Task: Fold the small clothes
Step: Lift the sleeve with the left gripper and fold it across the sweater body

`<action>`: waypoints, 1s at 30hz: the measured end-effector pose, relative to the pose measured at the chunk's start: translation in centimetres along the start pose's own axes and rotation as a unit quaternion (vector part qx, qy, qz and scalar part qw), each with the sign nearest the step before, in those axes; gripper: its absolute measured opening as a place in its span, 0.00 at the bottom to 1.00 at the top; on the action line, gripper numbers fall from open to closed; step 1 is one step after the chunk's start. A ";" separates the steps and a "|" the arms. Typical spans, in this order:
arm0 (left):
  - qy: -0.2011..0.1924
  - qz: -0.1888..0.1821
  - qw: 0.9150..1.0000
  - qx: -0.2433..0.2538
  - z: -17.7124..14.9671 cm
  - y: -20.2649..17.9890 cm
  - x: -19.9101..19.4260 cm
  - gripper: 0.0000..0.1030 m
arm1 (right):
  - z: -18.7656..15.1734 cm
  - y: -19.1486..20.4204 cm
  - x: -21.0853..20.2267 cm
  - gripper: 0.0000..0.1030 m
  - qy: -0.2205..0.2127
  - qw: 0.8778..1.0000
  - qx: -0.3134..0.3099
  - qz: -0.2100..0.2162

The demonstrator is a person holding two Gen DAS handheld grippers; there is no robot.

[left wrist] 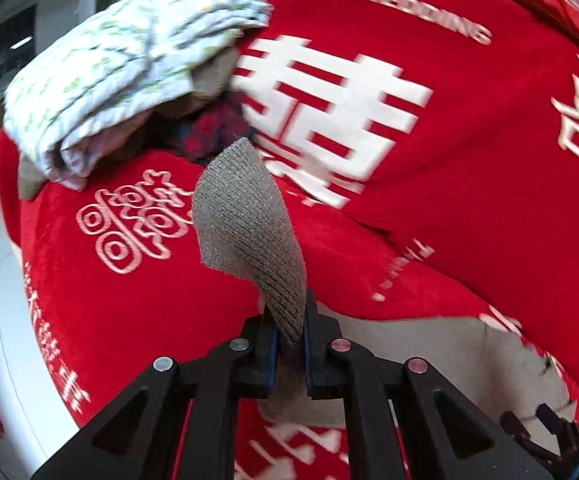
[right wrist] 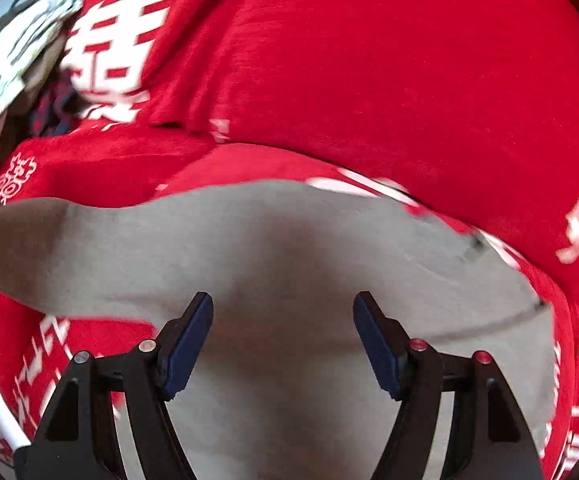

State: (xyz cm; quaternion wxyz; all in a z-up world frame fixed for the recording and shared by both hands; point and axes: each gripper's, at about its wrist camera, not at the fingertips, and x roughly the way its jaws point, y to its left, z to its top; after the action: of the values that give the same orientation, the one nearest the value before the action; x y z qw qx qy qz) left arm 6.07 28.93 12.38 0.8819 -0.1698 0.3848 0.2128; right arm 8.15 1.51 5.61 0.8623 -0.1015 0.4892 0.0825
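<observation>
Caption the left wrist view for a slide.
Left gripper shut on a grey knit garment, lifted over the red cloth.

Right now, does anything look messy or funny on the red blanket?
Yes. A heap of clothes sits crumpled and unfolded at the far left of the red blanket. The left gripper pinches a grey knit piece.
</observation>
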 end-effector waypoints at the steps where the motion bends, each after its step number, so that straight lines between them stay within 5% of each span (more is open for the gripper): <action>1: 0.001 -0.006 1.000 0.010 -0.4 -1.4 -0.3 0.11 | -0.7 -1.2 -0.8 0.73 -0.005 1.000 0.002 -0.007; 14: 0.025 -0.037 0.992 0.114 -5.1 -17.2 -3.1 0.11 | -6.7 -12.4 -5.1 0.73 -0.012 0.997 0.045 -0.056; 30: 0.033 -0.035 0.980 0.192 -10.3 -27.7 -5.6 0.11 | -8.9 -19.0 -7.6 0.73 -0.044 0.994 0.081 -0.061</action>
State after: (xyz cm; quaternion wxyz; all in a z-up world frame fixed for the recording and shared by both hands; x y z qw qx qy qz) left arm 10.37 -0.86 13.71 0.8921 -0.0173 0.4408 0.0977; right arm 1.48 -19.44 9.47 0.8920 -0.0573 0.4484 -0.0058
